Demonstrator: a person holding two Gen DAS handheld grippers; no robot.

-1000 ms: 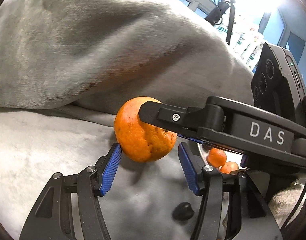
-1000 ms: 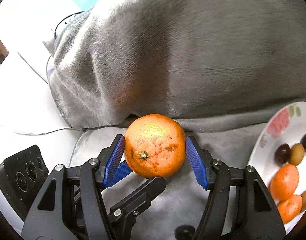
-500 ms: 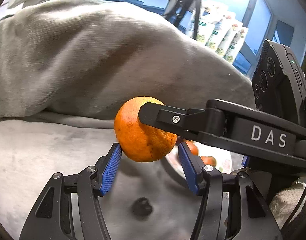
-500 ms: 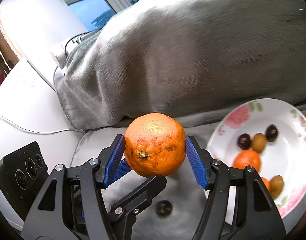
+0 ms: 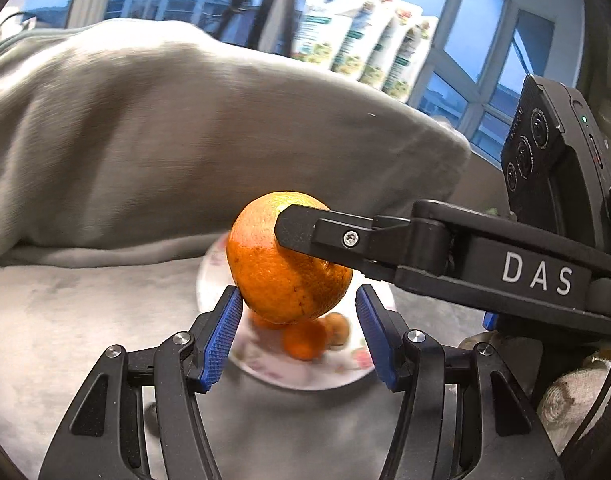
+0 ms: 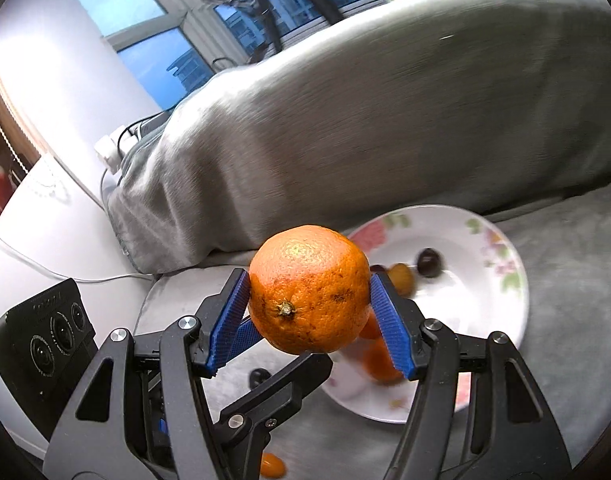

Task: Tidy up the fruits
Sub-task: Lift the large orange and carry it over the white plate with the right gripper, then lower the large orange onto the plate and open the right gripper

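**Orange carried in the right gripper, above the rim of the fruit plate**

The right gripper (image 6: 309, 304) is pinching an orange (image 6: 310, 289) between its two blue ribbed pads, one pad pressed on each side at the fruit's widest part, stem end turned toward the camera. Gripping across the middle keeps a round, firm fruit from rolling out of the hold. The orange sits at the centre of the right wrist frame, raised off the grey cloth (image 6: 577, 280), with the near-left rim of the flowered white plate (image 6: 517, 280) just behind and to its right.

The plate already holds dark round fruits, a yellow-brown one and smaller orange fruits, partly hidden behind the gripper, so it reads as the collecting place, and the orange is probably meant to join them.

In the left wrist frame the left gripper (image 5: 297, 338) has its pads spread apart with nothing between them; the orange (image 5: 265, 280) sits just beyond its tips, one pad close to the peel, and the plate (image 5: 289, 372) lies below. It appears to wait alongside rather than help.

A small dark fruit (image 6: 258, 376) and a small orange one (image 6: 272, 465) lie on the cloth off the plate, low in the right wrist frame, likely still to be gathered.
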